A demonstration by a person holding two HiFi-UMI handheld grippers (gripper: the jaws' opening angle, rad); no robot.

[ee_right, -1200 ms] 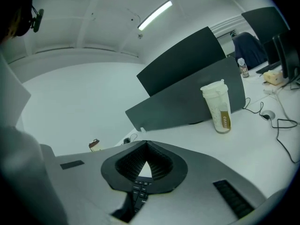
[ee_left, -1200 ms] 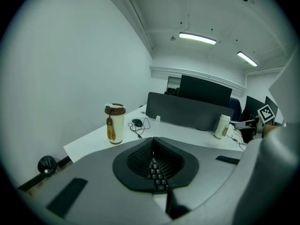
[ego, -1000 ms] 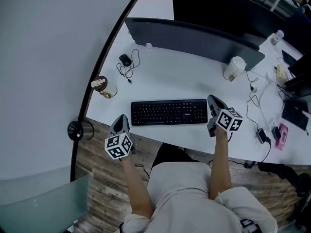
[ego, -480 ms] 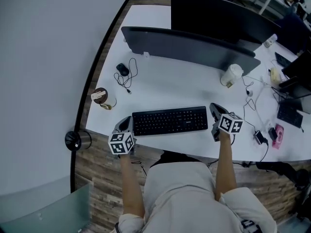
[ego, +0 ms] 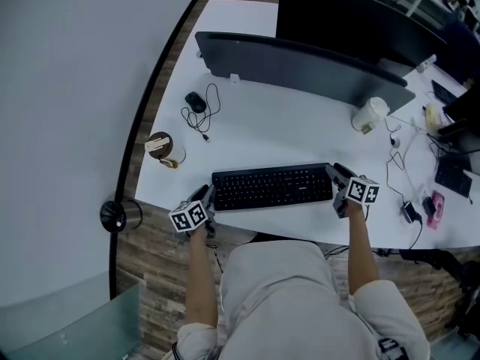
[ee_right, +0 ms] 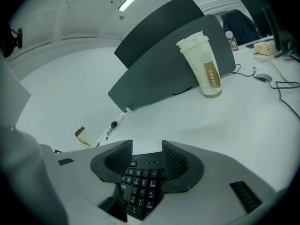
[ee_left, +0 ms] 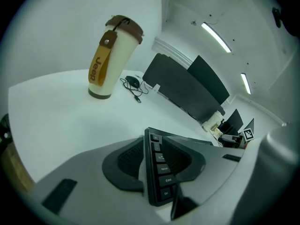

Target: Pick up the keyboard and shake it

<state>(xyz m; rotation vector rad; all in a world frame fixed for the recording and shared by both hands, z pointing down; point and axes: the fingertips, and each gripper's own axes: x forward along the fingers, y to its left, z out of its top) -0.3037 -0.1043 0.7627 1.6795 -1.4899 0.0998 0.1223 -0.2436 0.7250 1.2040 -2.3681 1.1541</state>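
Note:
A black keyboard (ego: 271, 187) lies flat on the white desk (ego: 285, 137) near its front edge. My left gripper (ego: 205, 200) is at the keyboard's left end. In the left gripper view the jaws of this gripper (ee_left: 153, 145) are opening, with the keyboard's end (ee_left: 159, 172) between them and close to both pads. My right gripper (ego: 338, 179) is at the right end. In the right gripper view its jaws (ee_right: 146, 149) are also opening; they straddle the number-pad end (ee_right: 140, 186) with gaps on both sides.
A lidded cup with a strap (ego: 159, 147) stands left of the keyboard. A paper coffee cup (ego: 370, 115) stands at the back right. A mouse with its cable (ego: 195, 101) lies farther back, before a dark partition (ego: 300, 62). Cables and small devices (ego: 409, 210) lie at the right.
Both grippers have moved inward from beside the keyboard onto its two ends. The keyboard itself has not moved on the desk.

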